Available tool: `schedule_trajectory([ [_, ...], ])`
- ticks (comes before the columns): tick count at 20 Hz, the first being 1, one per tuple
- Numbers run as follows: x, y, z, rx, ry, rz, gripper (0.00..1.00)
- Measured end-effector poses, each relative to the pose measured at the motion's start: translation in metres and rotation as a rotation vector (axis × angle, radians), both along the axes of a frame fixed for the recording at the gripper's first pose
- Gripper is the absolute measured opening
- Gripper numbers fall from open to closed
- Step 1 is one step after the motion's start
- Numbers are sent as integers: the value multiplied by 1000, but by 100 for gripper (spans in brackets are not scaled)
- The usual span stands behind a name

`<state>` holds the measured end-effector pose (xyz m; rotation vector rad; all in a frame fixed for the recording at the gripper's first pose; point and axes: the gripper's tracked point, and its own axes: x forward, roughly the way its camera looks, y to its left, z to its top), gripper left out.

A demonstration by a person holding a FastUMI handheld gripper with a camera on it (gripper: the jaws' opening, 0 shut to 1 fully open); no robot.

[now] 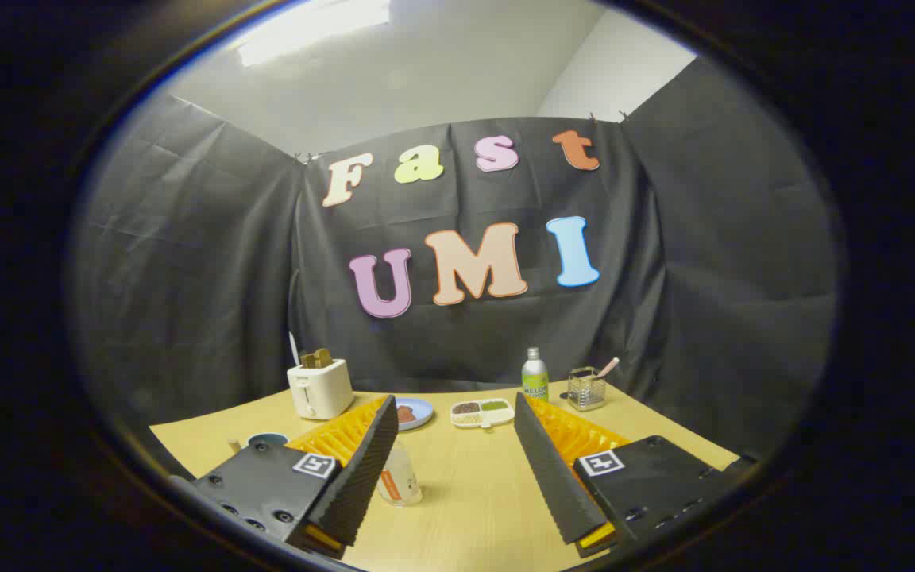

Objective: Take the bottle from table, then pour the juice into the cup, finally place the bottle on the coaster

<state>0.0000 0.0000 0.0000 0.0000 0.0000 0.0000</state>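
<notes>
A green bottle point(535, 374) with a silver cap stands upright at the far side of the wooden table point(465, 492), beyond my right finger. A clear plastic cup point(399, 478) stands close in, just beside the inner face of my left finger. A dark round coaster point(268, 438) lies on the table beyond the left finger, partly hidden by it. My gripper point(456, 417) is open, with wide room between the fingers and nothing held.
A white toaster point(319, 388) with toast stands at the far left. A blue plate point(413, 413) and a white divided dish point(482, 412) lie mid-table at the back. A wire basket point(587, 388) with a utensil stands right of the bottle.
</notes>
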Motion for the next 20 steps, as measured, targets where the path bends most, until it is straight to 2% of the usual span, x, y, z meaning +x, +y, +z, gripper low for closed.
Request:
schedule_trajectory([
  [20,0,0,-5,-3,13,-5,95],
])
